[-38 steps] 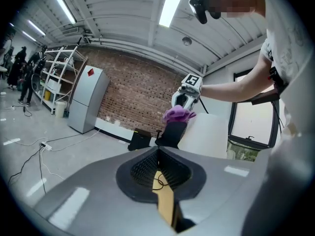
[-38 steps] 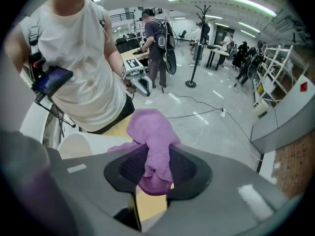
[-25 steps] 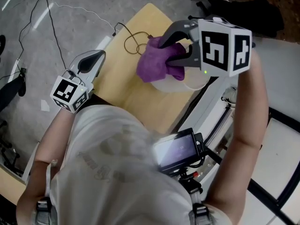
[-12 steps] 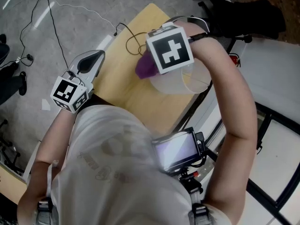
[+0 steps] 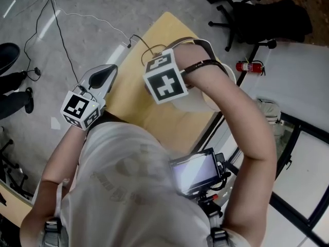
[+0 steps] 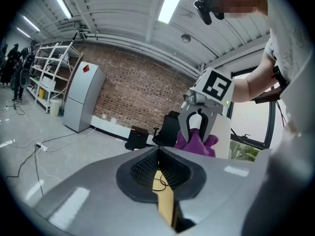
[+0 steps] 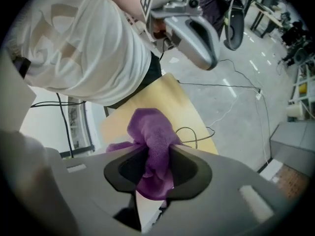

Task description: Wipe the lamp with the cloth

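Right tongs: your right tongs (image 7: 156, 149) are clamped on the purple cloth (image 7: 150, 129). It is bunched between the pads and spills out past the tips.
Left tongs: your left tongs (image 6: 157, 151) are closed with nothing between them. Only a sliver of the surface below shows through the slot behind the tips.
Cloth and lamp: in the left gripper view the cloth hangs from your right tongs, directly in front of the white shade of the lamp (image 6: 223, 132). Whether cloth and shade touch cannot be told.
Lamp from above: in the head view the shade sits at the right edge of the tabletop (image 5: 131, 94). Most of it is under your right forearm and the marker cube, and the cloth is hidden there.
Left tongs' place: at the tabletop's left edge, well apart from the lamp, with the tips aimed towards it.
Tabletop: pale wood, with a thin black cable (image 7: 193, 128) looped on it near the cloth.
Further out: a red fire extinguisher (image 5: 250, 66) lies beyond the lamp, and a black office chair (image 5: 257, 17) stands further off on the grey floor.
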`<state>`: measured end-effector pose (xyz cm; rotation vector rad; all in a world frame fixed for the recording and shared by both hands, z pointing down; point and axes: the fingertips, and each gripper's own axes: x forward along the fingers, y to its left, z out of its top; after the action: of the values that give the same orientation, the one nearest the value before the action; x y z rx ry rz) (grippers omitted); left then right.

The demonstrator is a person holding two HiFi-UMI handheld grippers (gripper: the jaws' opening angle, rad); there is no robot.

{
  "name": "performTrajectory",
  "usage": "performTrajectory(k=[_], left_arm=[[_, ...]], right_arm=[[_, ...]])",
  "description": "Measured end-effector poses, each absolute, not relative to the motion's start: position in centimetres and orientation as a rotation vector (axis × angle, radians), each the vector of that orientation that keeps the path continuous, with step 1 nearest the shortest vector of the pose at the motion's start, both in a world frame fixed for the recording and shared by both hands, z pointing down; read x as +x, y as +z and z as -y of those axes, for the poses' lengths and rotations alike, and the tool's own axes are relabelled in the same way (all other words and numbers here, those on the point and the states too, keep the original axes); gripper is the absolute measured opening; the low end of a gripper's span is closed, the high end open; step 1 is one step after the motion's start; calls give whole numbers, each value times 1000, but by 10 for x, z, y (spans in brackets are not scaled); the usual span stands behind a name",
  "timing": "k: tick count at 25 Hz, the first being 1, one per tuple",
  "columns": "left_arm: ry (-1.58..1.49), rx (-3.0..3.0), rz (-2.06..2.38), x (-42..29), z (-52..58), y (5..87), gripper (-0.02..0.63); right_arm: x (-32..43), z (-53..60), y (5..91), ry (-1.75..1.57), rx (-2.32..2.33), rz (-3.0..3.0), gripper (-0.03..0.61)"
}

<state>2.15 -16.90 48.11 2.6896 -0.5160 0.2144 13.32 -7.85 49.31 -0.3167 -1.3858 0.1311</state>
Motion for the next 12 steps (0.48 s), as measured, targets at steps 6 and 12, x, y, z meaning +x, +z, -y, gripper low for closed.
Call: performTrajectory(k=[6,12], left_arm=[[228,2734,370,40,171,476,2],[225,2804,188,68,162,463,2]], right_arm=[[121,93,415,186,71,1618,138],[121,76,351,144,553,1781,138]])
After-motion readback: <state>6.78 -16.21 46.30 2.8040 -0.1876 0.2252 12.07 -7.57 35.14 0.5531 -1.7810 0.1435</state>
